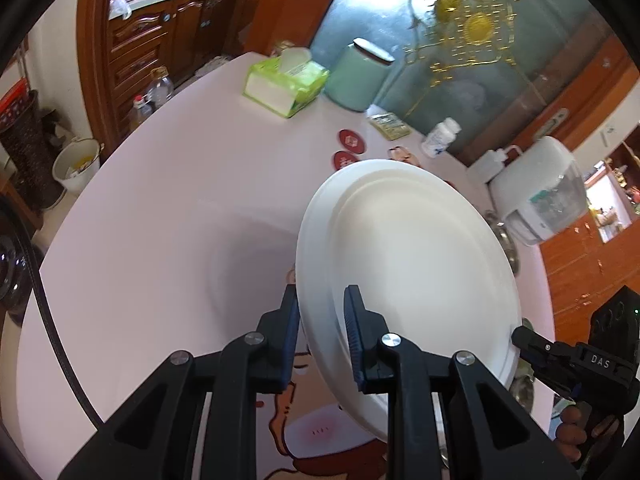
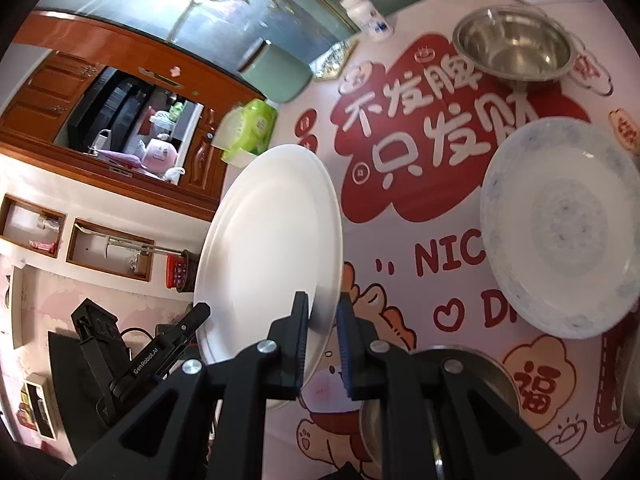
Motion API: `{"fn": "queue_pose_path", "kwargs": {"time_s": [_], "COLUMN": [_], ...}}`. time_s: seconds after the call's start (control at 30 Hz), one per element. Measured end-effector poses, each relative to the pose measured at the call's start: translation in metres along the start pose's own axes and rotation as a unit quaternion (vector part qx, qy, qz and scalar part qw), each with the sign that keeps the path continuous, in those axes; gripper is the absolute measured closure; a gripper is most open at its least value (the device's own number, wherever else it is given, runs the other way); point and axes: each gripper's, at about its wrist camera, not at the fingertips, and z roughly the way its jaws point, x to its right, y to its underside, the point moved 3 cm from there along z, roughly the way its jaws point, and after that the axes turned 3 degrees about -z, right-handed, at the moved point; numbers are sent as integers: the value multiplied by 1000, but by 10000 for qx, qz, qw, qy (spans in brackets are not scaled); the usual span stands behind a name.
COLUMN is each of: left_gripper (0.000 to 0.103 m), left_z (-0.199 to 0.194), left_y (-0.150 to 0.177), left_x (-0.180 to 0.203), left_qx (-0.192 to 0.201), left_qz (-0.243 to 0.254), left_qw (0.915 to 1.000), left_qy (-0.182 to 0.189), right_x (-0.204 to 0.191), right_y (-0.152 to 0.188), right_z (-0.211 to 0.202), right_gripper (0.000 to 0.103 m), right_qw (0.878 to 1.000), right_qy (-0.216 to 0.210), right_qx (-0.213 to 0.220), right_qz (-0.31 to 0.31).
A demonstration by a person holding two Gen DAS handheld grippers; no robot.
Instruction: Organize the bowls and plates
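A plain white plate (image 1: 416, 272) hangs tilted above the table, held at opposite rims by both grippers. My left gripper (image 1: 322, 320) is shut on its near rim; the right gripper's tip (image 1: 524, 338) shows at the plate's far edge. In the right wrist view my right gripper (image 2: 323, 328) is shut on the same white plate (image 2: 272, 248), with the left gripper (image 2: 198, 314) on its other rim. A blue-patterned white plate (image 2: 560, 232) lies on the table at right. A steel bowl (image 2: 514, 46) sits at the back, another steel bowl (image 2: 472, 384) under my right gripper.
A pink printed tablecloth (image 2: 400, 240) covers the table. A green tissue pack (image 1: 286, 80), mint canister (image 1: 356, 76), white pill bottle (image 1: 440, 136), red coasters (image 1: 352, 142) and a white appliance (image 1: 540, 192) line the table's far side. Wooden cabinets stand behind.
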Motion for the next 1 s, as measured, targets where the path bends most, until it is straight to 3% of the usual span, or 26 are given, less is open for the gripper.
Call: {"fn": "queue_pose_path", "kwargs": {"time_s": [0.27,0.5,0.83,1.0], "left_gripper": [83,83,83,83], "left_z": [-25,-44,-65,-73], "left_y": [11,31,79,107], "left_x": [22,47,76,89], "left_qx": [-34,-189,-456,-543], "left_qz": [592,1317,2042,2063], "left_qw": [9965,9866,9706,9702], "left_qy": [596,950,1193,1151], "right_x": [-6,-3,22,37], "right_y": [33,73,132,157], "right_z": [-47,-85,-125,-146], "right_gripper": [89,89,89,89], "right_qw": [9978,9923,9849,9856], "right_qy": [273,527,805,783], "right_qx": [600,1117,1463,1420], "right_qz": [-23,93,452,477]}}
